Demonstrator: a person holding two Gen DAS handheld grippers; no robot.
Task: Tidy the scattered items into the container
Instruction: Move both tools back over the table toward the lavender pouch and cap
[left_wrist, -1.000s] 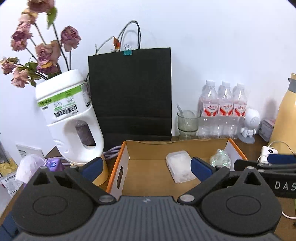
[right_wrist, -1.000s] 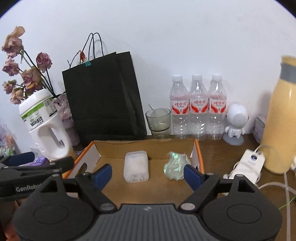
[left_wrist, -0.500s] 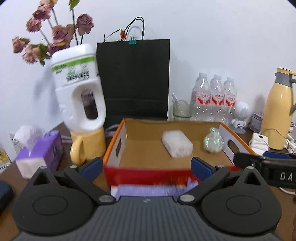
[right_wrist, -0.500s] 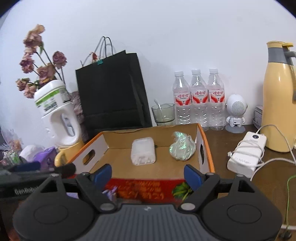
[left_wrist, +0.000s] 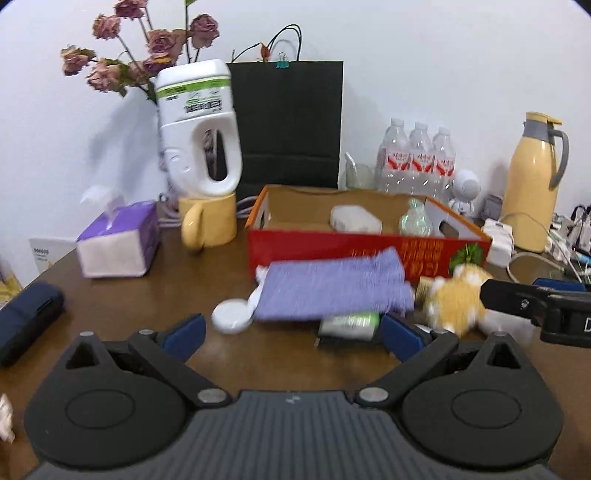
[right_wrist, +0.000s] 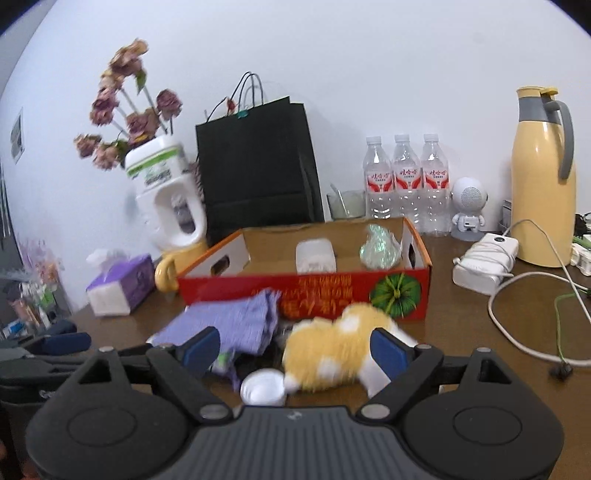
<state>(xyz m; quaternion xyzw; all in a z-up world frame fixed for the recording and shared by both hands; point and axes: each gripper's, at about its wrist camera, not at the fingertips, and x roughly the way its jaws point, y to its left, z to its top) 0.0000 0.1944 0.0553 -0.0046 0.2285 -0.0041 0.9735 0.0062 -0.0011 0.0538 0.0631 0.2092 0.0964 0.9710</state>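
The reach for the next pickup is in hand. The right gripper (right_wrist: 295, 349), jaws opening, frames the yellow plush toy (right_wrist: 332, 356) without pressing it; closing on it comes next. The left gripper (left_wrist: 291, 332) is spread and empty near the purple cloth (left_wrist: 332, 286). The cardboard box (left_wrist: 365, 249) behind already holds 2 items: 1 white case (left_wrist: 354, 219) and 1 shiny wrapper (left_wrist: 415, 221). 1 white round lid (left_wrist: 232, 315) and 1 green-labelled pack (left_wrist: 349, 325) lie outside.

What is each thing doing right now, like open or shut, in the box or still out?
Cardboard box: open on top.
White packet: in the box.
Shiny wrapper: in the box.
Purple cloth: out, on the table.
Yellow plush toy: out.
Left gripper: open.
Right gripper: opening, gripping nothing.
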